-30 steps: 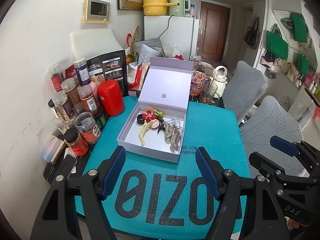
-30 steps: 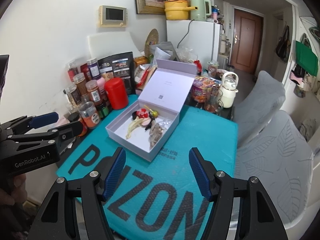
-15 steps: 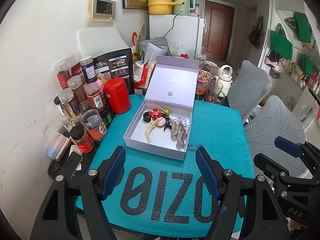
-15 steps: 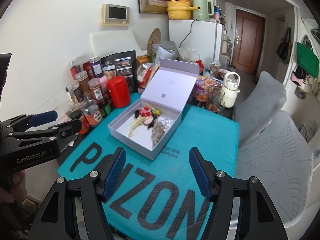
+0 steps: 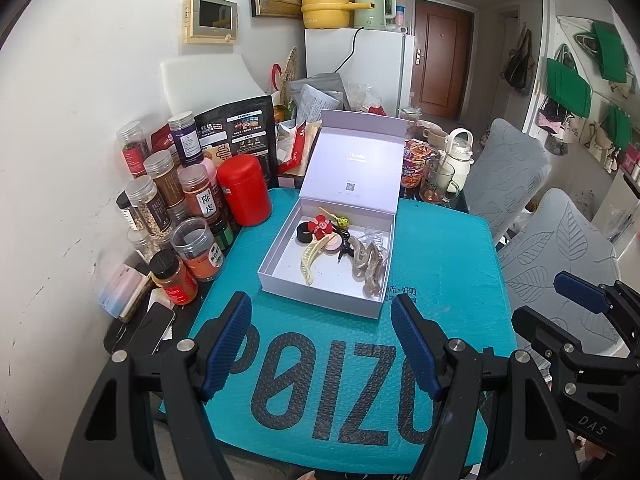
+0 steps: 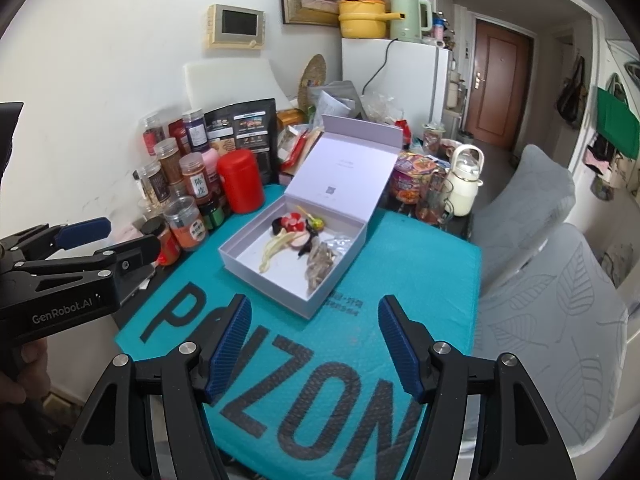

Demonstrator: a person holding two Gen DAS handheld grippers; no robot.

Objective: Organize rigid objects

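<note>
An open lilac box sits on the teal mat with its lid standing up behind it. Inside lie several hair accessories: a cream curved clip, a red flower clip, a black ring, and grey-brown claw clips. My left gripper is open and empty, held back over the mat's near edge. My right gripper is open and empty, also back from the box. Each gripper shows at the edge of the other's view.
The teal mat covers the table. Spice jars and a red canister crowd the left side. A noodle cup, glass mug and white kettle stand behind the box. Grey chairs stand to the right.
Both grippers have pulled back and risen slightly from the box, which now looks smaller and farther. Both jaws stay open; nothing in the box has moved.
</note>
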